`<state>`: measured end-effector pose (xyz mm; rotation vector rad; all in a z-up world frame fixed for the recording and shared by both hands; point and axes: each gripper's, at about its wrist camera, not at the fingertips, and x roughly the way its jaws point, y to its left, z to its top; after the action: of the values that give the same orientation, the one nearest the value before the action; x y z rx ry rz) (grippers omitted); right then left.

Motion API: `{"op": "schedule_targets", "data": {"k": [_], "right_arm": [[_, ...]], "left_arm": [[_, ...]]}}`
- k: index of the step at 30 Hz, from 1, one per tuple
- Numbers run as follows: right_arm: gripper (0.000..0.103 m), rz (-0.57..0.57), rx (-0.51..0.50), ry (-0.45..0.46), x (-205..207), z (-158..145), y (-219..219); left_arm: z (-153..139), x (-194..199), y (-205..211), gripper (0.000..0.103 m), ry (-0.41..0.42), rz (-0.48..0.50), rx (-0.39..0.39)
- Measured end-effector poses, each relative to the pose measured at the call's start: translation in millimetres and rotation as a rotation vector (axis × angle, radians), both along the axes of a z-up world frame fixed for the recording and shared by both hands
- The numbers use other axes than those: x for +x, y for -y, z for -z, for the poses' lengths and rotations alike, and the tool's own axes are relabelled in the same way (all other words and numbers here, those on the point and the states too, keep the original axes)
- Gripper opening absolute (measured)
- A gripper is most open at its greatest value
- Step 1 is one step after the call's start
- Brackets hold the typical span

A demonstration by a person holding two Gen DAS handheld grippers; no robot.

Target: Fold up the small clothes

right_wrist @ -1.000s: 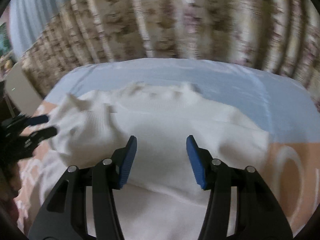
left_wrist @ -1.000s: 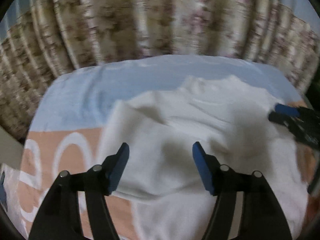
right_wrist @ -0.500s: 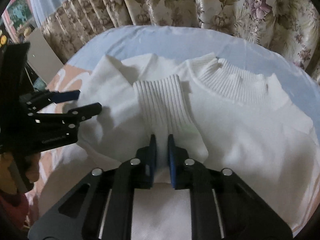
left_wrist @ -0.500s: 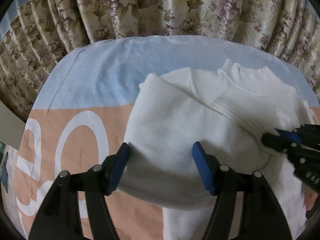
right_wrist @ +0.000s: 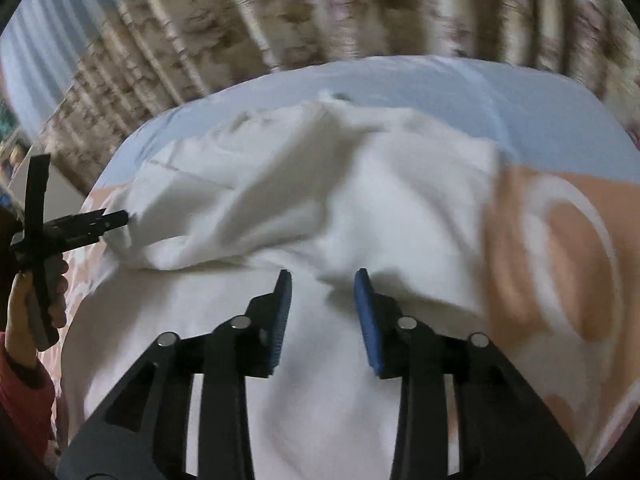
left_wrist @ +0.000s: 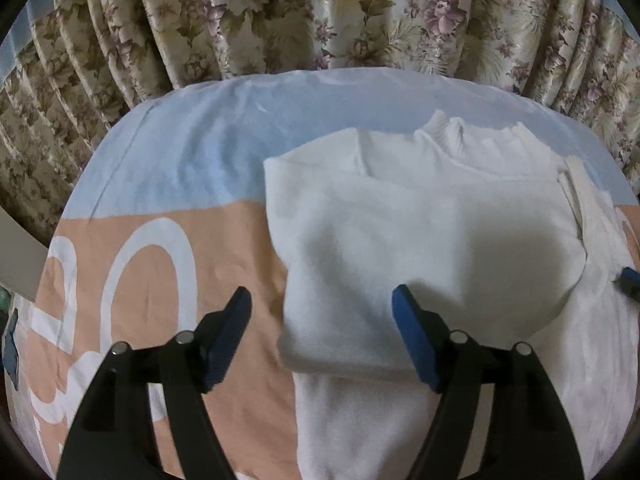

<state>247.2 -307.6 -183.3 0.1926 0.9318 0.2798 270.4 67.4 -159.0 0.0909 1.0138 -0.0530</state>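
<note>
Left gripper (left_wrist: 320,332) hangs low over the near left edge of the sweater (left_wrist: 432,248), jaws spread wide with nothing between them; its right pad (left_wrist: 414,338) sits over the folded sleeve, its left pad over bare sheet. Everything's on a bed sheet (left_wrist: 188,160) that's pale blue at the far side and peach with big white letters nearer, and floral curtains (left_wrist: 320,12) hang right behind it.

Right gripper (right_wrist: 322,312) is also open, a narrower gap, empty, hovering over the middle of the sweater's body. That view is blurry, so fine detail is a wash. At its far left you can see the person's left hand (right_wrist: 38,292) wrapped round the other gripper's handle, red cuff below.

Sweater lies flat, white, ribbed collar at the far end, left sleeve folded across the chest.
</note>
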Motion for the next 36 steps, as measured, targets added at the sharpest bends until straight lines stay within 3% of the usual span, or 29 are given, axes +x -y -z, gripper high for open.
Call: {"op": "schedule_targets", "data": {"k": [2,7,13,14,15,16,18,20,22,25,28,33,36], "right_arm": [[0.046,0.029,0.013,0.027,6,-10,7],[0.046,-0.022,-0.007,0.043,45,-31,-19],[0.046,-0.104,-0.079,-0.033,103,-15,-82],[0.044,-0.105,-0.099,-0.045,108,-11,-89],[0.029,-0.098,-0.142,-0.064,115,-4,-96],[0.021,-0.096,-0.163,-0.081,119,3,-100],[0.014,-0.102,-0.168,-0.064,119,3,-99],[0.014,-0.115,-0.119,-0.006,114,-7,-93],[0.014,-0.172,-0.055,0.126,94,-29,-82],[0.014,-0.233,-0.006,0.205,61,-41,-58],[0.015,-0.259,-0.008,0.193,31,-26,-27],[0.031,-0.241,-0.058,0.084,-11,0,10],[0.036,-0.204,-0.101,0.081,-29,0,16]], "left_arm": [[0,3,-1,0.073,-0.004,-0.004,0.013],[3,9,4,0.073,-0.023,-0.008,0.01],[4,12,9,0.074,-0.028,-0.013,0.021],[4,13,10,0.074,-0.03,-0.012,0.026],[3,13,11,0.074,-0.029,-0.008,0.031],[3,13,12,0.074,-0.028,-0.004,0.04],[4,13,13,0.074,-0.027,0.0,0.049],[4,14,12,0.074,-0.025,0.001,0.049],[4,13,11,0.074,-0.025,-0.005,0.042],[5,11,8,0.075,-0.023,-0.012,0.03],[5,10,6,0.076,-0.02,-0.018,0.022],[5,8,6,0.078,-0.022,-0.02,0.015],[4,8,7,0.078,-0.017,-0.02,0.033]]}}
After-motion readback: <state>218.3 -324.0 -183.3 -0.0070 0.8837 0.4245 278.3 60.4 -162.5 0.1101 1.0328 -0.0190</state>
